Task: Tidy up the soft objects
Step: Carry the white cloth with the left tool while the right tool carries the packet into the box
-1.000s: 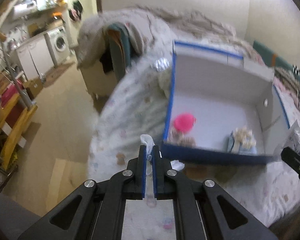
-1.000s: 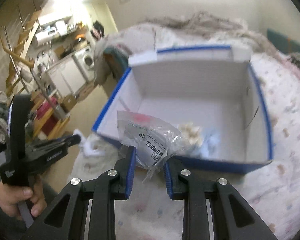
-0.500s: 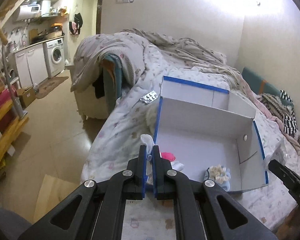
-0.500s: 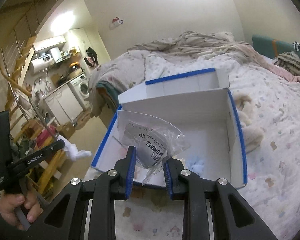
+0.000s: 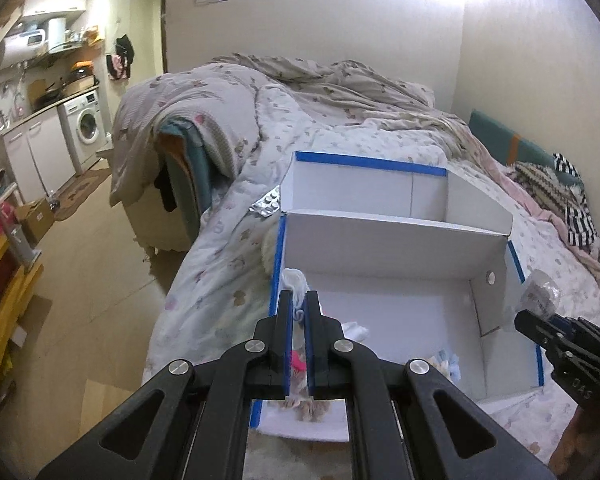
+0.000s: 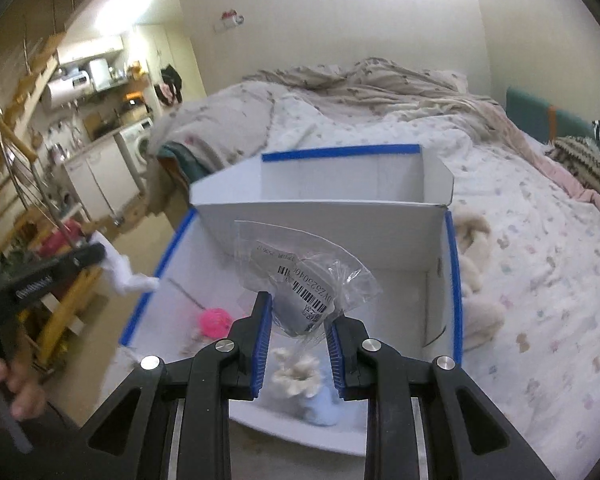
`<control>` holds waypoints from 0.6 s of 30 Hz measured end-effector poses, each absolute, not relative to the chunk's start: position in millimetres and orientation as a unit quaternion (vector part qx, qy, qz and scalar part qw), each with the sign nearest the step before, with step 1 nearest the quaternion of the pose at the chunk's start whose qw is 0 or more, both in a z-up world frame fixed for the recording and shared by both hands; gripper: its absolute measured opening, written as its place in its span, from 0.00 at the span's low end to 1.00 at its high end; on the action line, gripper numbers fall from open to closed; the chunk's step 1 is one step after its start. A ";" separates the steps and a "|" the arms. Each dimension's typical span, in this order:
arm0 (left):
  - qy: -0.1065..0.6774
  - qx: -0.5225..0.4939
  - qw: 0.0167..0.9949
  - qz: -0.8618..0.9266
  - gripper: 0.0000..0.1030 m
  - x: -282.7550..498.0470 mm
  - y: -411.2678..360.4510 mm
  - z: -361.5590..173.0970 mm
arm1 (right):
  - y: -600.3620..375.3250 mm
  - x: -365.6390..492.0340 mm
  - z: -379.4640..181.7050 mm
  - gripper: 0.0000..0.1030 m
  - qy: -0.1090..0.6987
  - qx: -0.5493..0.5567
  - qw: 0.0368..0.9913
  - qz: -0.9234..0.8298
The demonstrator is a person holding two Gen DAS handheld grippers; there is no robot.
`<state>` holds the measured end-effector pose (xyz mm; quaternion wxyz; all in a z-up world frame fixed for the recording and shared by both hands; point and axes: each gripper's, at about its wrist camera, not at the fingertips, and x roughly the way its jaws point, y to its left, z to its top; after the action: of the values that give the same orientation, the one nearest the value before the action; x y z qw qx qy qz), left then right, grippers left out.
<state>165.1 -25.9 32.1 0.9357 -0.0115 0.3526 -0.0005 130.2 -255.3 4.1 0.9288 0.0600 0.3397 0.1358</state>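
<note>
Right gripper (image 6: 298,314) pinches a clear plastic bag (image 6: 306,280) — long axis upright, label end rising past the fingertips, above the open white box (image 6: 436,216). Left gripper (image 5: 299,300), jaws pressed together, pinches white cloth (image 5: 295,282) — tuft pointing up

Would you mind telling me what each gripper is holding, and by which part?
Left gripper: white cloth, pinched at one end. Right gripper: clear plastic packet, gripped by its lower part.

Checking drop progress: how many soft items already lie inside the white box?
3 visible: a pink fluffy ball near its left wall, a beige fuzzy piece at the front-left, a cream-and-blue plush at the front. Tongs may hide more.
</note>
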 end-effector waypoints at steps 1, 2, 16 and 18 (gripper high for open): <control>0.355 -0.007 0.935 -0.001 0.05 171.3 -29.1 29.4 | -256.4 134.9 1.2 0.27 0.344 0.057 0.928 0.133; 0.357 -0.004 0.934 -0.002 0.05 175.8 -31.7 26.8 | -258.2 140.3 -2.2 0.27 0.349 0.057 0.926 0.130; 0.387 0.022 0.922 -0.024 0.05 205.4 -43.1 -28.3 | -251.4 164.5 -51.5 0.27 0.436 0.049 0.893 0.099; 0.394 0.025 0.918 -0.027 0.05 206.8 -43.4 -35.4 | -251.2 165.5 -56.7 0.27 0.446 0.050 0.888 0.098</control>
<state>206.8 -43.4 -35.4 0.9184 0.0246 0.3939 -0.0273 165.5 -251.2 -56.7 0.8881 0.0498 0.4462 0.0984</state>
